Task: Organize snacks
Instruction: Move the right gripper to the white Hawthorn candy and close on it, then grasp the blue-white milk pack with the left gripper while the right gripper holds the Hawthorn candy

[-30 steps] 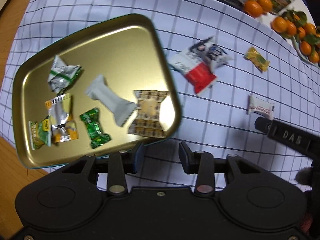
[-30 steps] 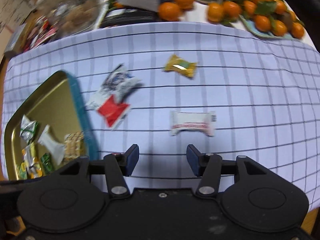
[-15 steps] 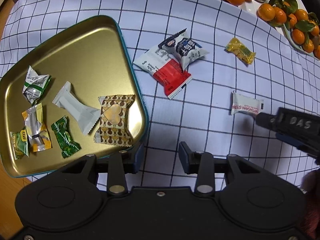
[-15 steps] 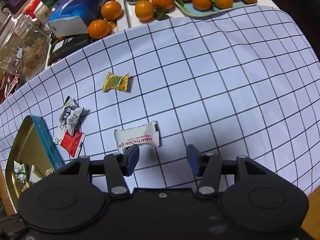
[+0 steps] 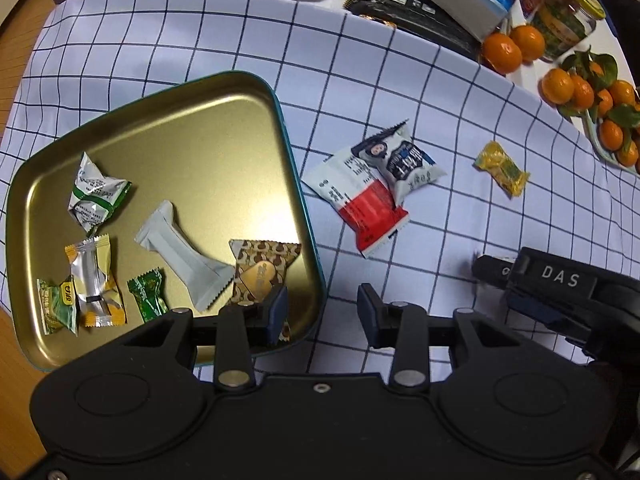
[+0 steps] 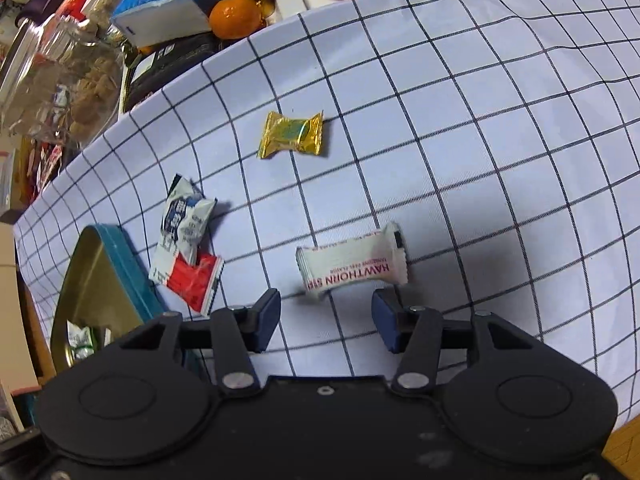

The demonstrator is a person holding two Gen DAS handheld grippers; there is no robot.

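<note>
Right gripper closing in on the hawthorn strip

The white hawthorn strip (image 6: 352,266) lies on the checked cloth (image 6: 500,128), now just ahead of the right gripper (image 6: 326,322), which has dropped toward it with its jaws spread and empty, so a pick-up looks next. The left gripper (image 5: 322,312), also parted and holding nothing, hovers over the corner of the gold tin (image 5: 192,128), where six sweets already lie; three more wait on the cloth.
</note>
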